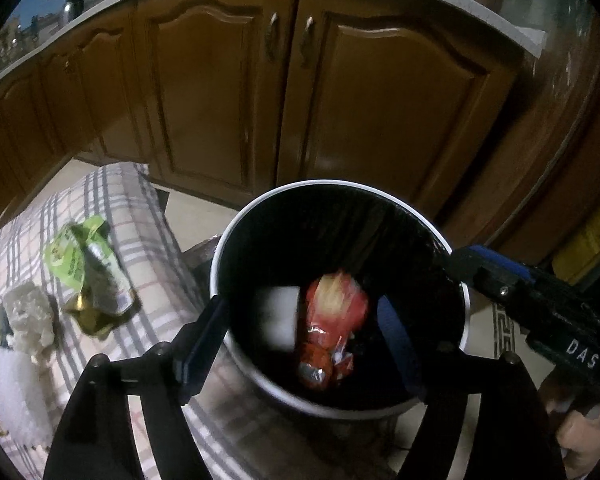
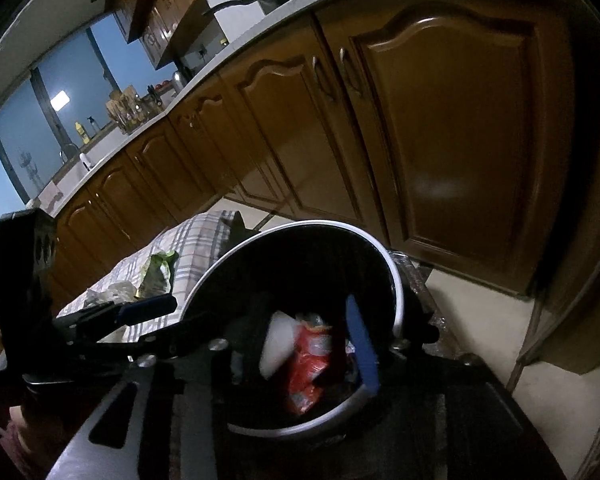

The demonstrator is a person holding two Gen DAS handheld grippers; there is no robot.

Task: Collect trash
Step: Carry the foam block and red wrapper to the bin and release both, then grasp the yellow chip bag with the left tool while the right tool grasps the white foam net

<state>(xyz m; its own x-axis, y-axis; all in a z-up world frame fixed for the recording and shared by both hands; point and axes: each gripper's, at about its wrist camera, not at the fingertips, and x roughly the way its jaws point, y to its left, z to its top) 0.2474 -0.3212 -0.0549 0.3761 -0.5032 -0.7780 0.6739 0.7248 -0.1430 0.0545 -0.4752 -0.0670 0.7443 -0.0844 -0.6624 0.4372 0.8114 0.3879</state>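
A round bin (image 1: 236, 224) with a black liner stands on the floor; it also shows in the right wrist view (image 2: 396, 280). Inside lie a red wrapper (image 1: 334, 320) and a white piece (image 1: 280, 316), also seen in the right wrist view as red wrapper (image 2: 310, 364) and white piece (image 2: 276, 344). My left gripper (image 1: 300, 344) is open and empty above the bin mouth. My right gripper (image 2: 300, 344) is open and empty over the bin; its left finger is hard to make out. A green wrapper (image 1: 88, 272), crumpled white paper (image 1: 28, 316) and a white packet (image 1: 12, 392) lie on the checked cloth.
A checked cloth (image 1: 148, 248) covers a low surface left of the bin. Brown cabinet doors (image 1: 220, 100) under a countertop stand close behind. The right gripper's body (image 1: 540, 304) reaches in from the right over the bin rim. Tiled floor (image 2: 480, 320) lies to the right.
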